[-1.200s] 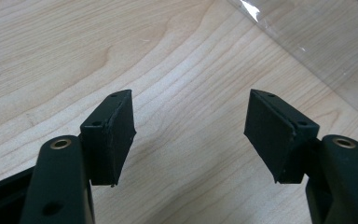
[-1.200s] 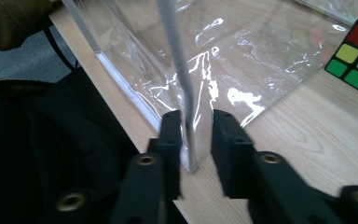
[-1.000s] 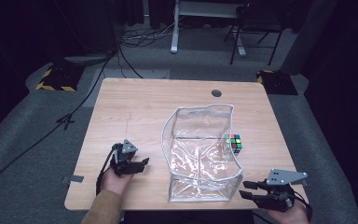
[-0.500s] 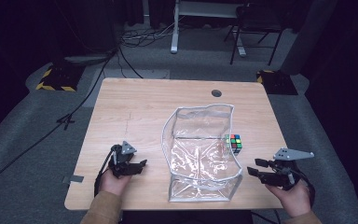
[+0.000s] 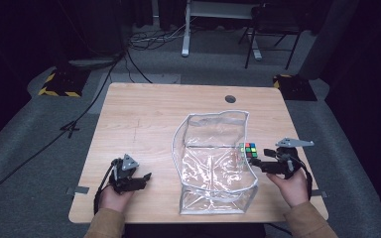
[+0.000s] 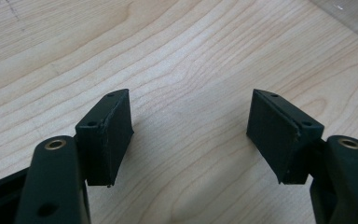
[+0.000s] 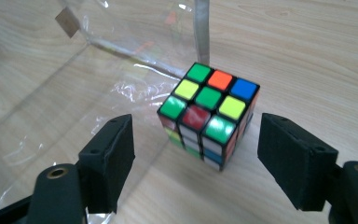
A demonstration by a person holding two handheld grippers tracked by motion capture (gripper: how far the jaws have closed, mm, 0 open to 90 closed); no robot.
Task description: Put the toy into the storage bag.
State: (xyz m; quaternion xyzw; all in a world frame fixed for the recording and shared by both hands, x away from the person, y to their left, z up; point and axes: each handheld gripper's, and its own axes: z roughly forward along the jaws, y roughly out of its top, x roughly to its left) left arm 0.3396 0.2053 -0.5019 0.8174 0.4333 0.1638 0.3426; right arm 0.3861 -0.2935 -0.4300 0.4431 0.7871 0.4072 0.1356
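**Right gripper lining up on the cube**

I am bringing the right gripper (image 7: pixel 196 161), whose jaws have just been opening and are standing wide with nothing pressed, toward the multicoloured plastic puzzle cube (image 7: pixel 209 114). The cube is sitting on the pale wooden table (image 5: pixel 144 114), touching the clear plastic pouch (image 5: pixel 213 158). To grip well, I am judging that the pads should straddle opposite faces squarely, clear of the film. The left gripper (image 6: pixel 191 135) is resting open over bare wood. The high view is revealing the pouch's whole outline; the right gripper view is revealing the cube's skew.

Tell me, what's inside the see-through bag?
Nothing shows inside the clear bag; only the wooden table is visible through it. The colourful cube sits outside, beside it. Shiny creases hide a few spots.
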